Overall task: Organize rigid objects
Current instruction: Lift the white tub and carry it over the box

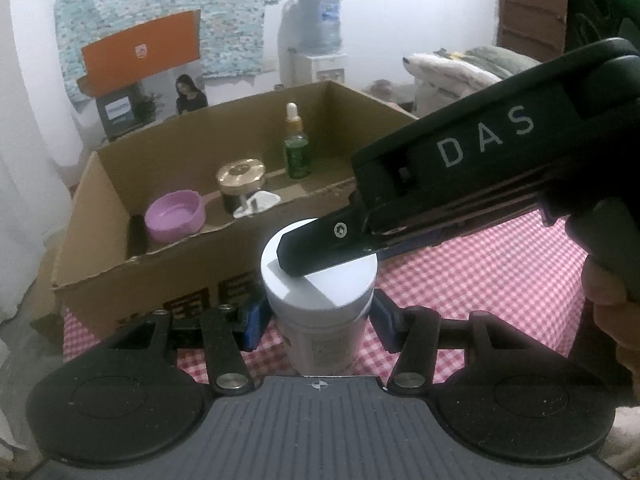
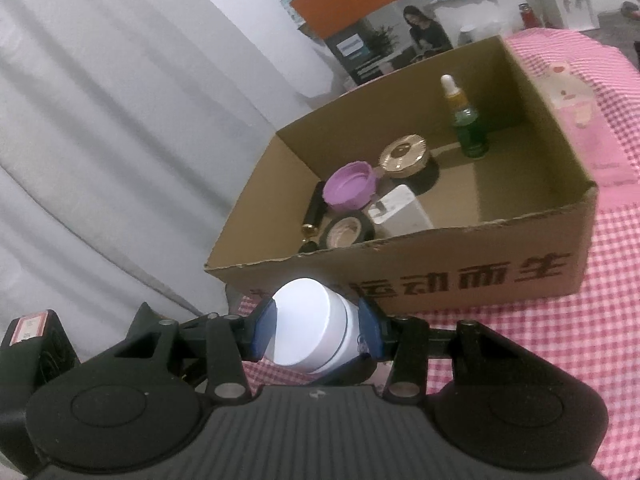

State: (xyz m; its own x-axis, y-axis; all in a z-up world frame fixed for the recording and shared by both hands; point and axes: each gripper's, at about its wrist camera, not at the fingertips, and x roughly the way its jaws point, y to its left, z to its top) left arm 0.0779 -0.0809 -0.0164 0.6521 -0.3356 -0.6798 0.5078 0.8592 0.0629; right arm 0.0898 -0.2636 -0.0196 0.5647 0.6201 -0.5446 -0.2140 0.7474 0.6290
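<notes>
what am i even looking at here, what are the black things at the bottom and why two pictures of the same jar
There is no robot: a person holds a two-finger gripper in each hand, each with its own camera looking along its fingers. The left gripper and the right gripper both clamp one white jar, on the body and the lid. Behind it, on a pink checked cloth, an open cardboard box holds a purple lid, a gold-lidded jar, a green dropper bottle and a white block.
</notes>
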